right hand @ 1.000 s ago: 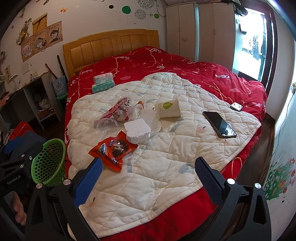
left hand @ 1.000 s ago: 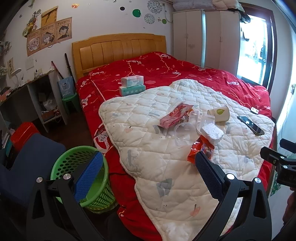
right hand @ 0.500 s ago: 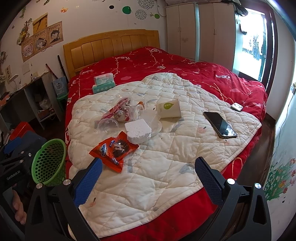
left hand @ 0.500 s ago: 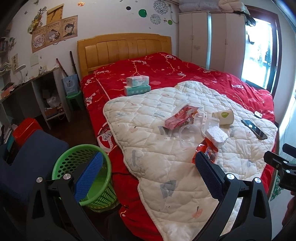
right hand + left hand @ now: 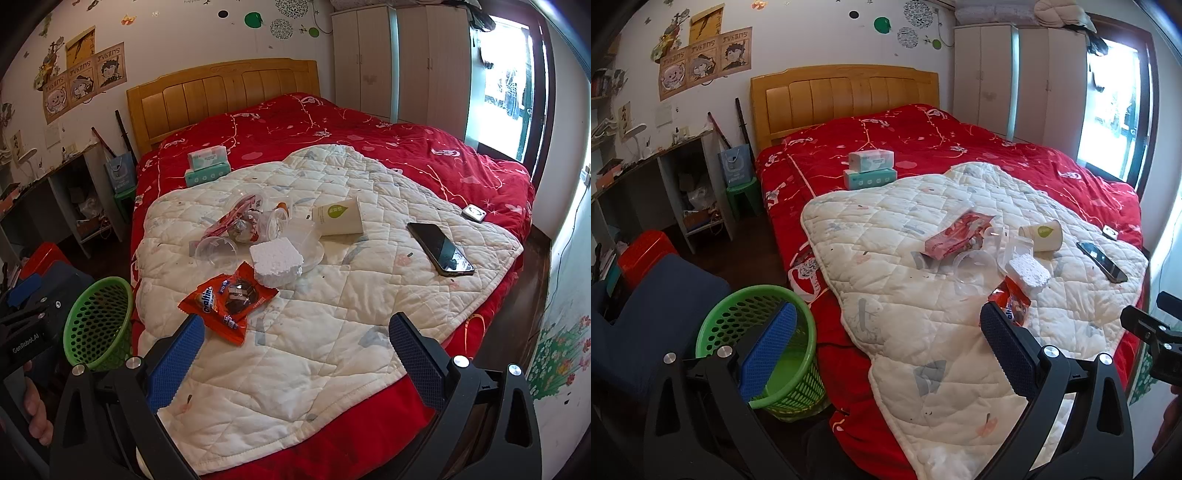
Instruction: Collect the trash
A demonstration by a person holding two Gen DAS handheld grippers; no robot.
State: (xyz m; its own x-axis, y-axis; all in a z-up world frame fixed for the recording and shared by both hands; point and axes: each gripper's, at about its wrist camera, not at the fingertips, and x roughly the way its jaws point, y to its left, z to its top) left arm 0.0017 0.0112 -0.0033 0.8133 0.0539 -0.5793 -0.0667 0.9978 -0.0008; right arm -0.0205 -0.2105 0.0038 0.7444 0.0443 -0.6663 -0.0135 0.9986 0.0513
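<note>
Bedroom, trash scattered on a quilted white pad [image 5: 332, 332] over a red bedspread [image 5: 406, 147].

Left gripper [image 5: 886, 343] and right gripper [image 5: 295, 350] both spread wide, empty, blue textured pads. Litter clustered mid-pad: glossy orange snack wrapper [image 5: 229, 299], crumbly white foam block [image 5: 276, 262], clear plastic cups [image 5: 218, 251], paper cup [image 5: 338, 218] on its side, pink wrapper [image 5: 956, 240]. Green perforated plastic basket [image 5: 757, 350] on the dark floor beside the bed. Black phone [image 5: 439, 247] near the pad's right edge. Wooden headboard [image 5: 221, 96], posters on white wall.
</note>
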